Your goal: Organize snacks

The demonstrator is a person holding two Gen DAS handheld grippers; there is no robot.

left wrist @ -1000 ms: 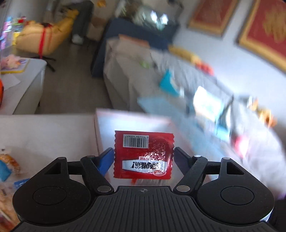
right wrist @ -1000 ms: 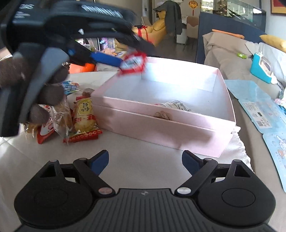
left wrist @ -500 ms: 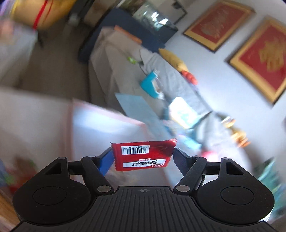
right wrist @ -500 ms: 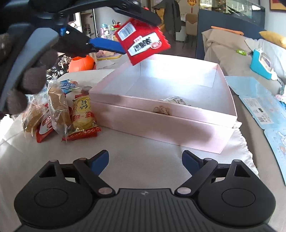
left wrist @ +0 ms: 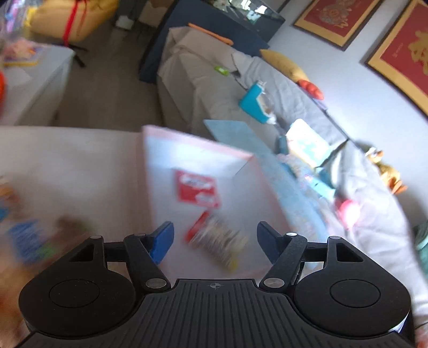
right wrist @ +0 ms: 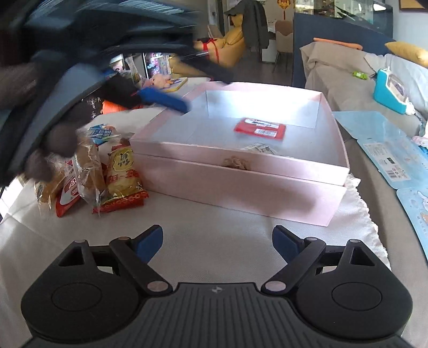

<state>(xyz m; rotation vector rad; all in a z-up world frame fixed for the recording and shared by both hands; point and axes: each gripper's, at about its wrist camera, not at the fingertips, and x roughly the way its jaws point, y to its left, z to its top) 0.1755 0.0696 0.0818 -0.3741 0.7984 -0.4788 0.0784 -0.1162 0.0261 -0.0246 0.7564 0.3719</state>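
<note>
Location: living room of a home.

Evidence: a sofa [left wrist: 214, 88] under grey covers runs along the right, with a yellow cushion [left wrist: 283, 64] on it. Two framed red pictures [left wrist: 334, 18] hang on the far right wall. A yellow beanbag [right wrist: 230, 48] sits far left. The near table [right wrist: 214, 241] carries a white cloth, a pink box [right wrist: 240, 182] and snack packets [right wrist: 120, 176].

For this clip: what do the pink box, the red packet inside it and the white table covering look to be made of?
Pink rectangular box: probably rigid paperboard with a satin sheen; straight thin walls, soft highlights.
Red flat snack packet: likely glossy plastic film; it lies flat and carries a printed label and barcode.
White table covering: woven cloth, matte; fine weave texture, and a frayed fringe at its right edge.
</note>
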